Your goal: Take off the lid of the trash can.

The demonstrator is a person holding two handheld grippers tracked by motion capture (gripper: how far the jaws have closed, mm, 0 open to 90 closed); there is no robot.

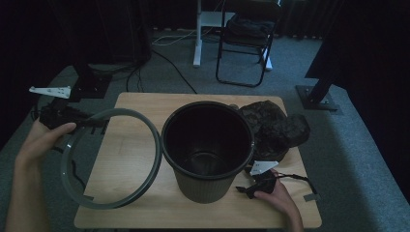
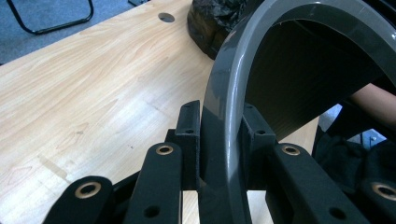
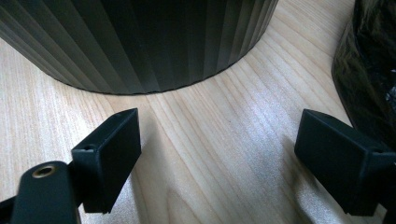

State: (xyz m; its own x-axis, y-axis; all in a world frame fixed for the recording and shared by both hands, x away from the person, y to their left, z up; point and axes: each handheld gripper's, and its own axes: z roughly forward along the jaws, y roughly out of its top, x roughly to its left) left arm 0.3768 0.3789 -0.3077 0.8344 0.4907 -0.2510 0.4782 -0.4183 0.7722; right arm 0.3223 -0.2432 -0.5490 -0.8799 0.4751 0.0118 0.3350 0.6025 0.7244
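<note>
Item: grey ring (image 1: 145, 121), pinched between the fingers of the left gripper (image 2: 219, 140), held tilted at the desk's (image 1: 130, 159) left side, beside the bin. Item: ribbed dark bin (image 1: 208, 150), upright mid-desk, unlined. Item: crumpled black bag (image 1: 275, 128), behind-right, apparently not yet fitted. Right gripper (image 3: 217, 158): fingers spread, empty, near the bin's base.

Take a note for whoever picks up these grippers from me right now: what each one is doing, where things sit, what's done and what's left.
Left gripper: shut on the grey plastic hoop-shaped bin ring, held at the table's left, beside the bin.
Right gripper: open, holding nothing, low on the light wooden table near the bin's base.
Dark ribbed plastic bin: upright at table centre, looks empty, no liner in it.
Crumpled black plastic bag: lying right of the bin.
Done: ring off. Probably left: bag into the bin, ring back on.
</note>
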